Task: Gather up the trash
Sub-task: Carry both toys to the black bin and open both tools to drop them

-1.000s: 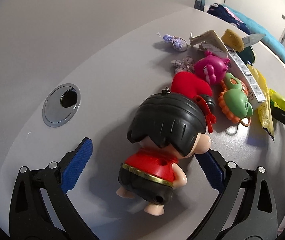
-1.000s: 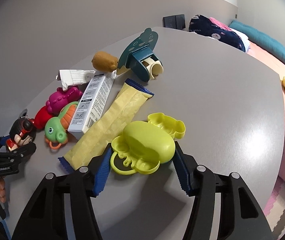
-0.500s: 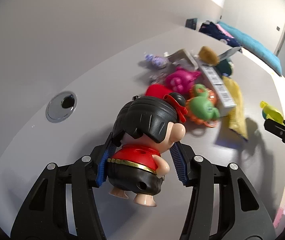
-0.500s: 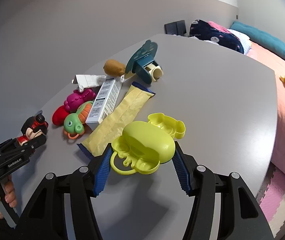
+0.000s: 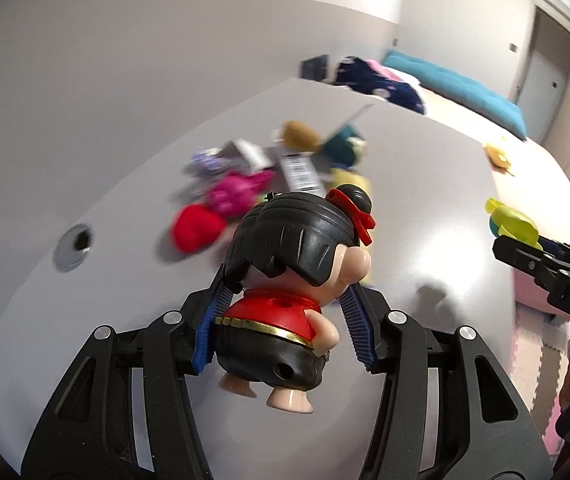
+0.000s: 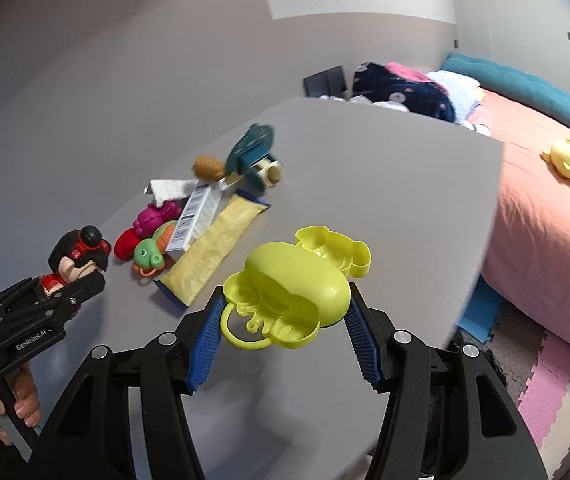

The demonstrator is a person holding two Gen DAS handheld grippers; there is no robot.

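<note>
**Black hair and lime plastic, one toy in each gripper**

Black moulded hair fills my left wrist view: the left gripper has its jaws clamped on the doll figure, blue pads against its red torso, feet hanging clear above the grey desk. On my right wrist view the right gripper has its jaws pressed on either side of the lime-green toy, which I also see held off the desk surface, its ring handle pointing back toward the camera.

The rest of the pile lies on the far left part of the desk. I can make out a yellow wrapper lying flat, a white barcode box resting across its far edge, a green turtle toy just beside the box, a magenta toy and a red one to the left of that. Farther off sit a crumpled white paper, a brown lump and a teal tape dispenser. A round metal cable port sits in the desk to the left. Beyond the desk's right edge is a bed with a pink cover.
</note>
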